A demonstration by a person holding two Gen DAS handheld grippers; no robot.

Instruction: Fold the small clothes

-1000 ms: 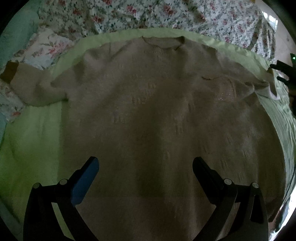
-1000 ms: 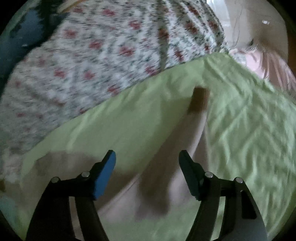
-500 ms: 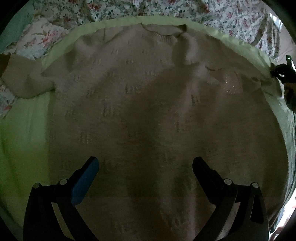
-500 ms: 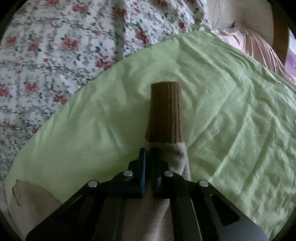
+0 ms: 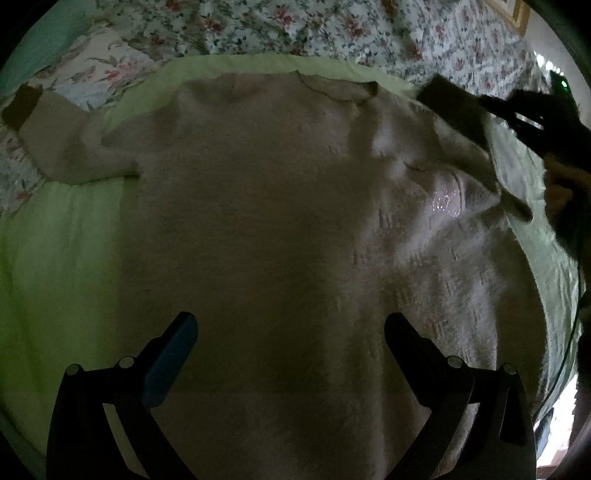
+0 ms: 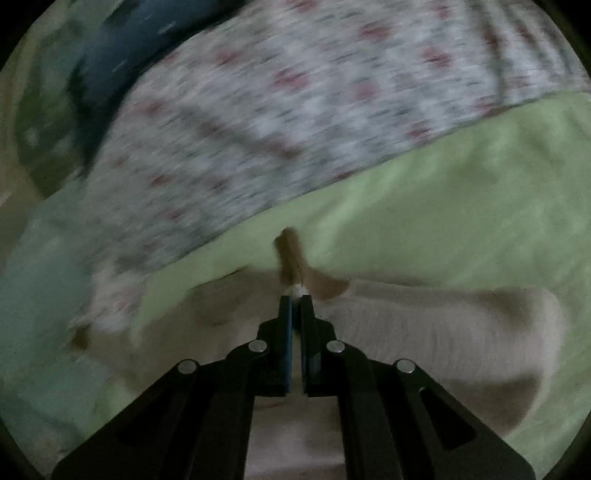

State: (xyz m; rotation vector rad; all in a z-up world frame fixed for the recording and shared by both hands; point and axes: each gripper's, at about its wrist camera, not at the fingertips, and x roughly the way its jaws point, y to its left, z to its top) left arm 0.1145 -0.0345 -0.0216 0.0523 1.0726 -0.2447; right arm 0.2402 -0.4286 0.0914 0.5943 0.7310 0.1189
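Note:
A beige knit sweater (image 5: 280, 229) lies flat, neck away from me, on a light green sheet (image 5: 55, 236). Its left sleeve with a brown cuff (image 5: 22, 105) stretches out to the left. My left gripper (image 5: 290, 350) is open and empty above the sweater's lower body. My right gripper (image 6: 295, 301) is shut on the right sleeve near its brown cuff (image 6: 290, 254) and holds it lifted over the sweater's right shoulder. It also shows in the left wrist view (image 5: 517, 114), with the cuff (image 5: 454, 107) hanging from it.
A floral bedspread (image 5: 332, 29) lies beyond the green sheet. A teal cloth (image 5: 40, 40) is at the far left, and a dark blue cloth (image 6: 140, 48) shows in the right wrist view. The bed's edge is at the right.
My right gripper closed on the right sleeve by its cuff, then lifted it and swung it inward over the sweater's shoulder. The left gripper stayed open above the sweater.

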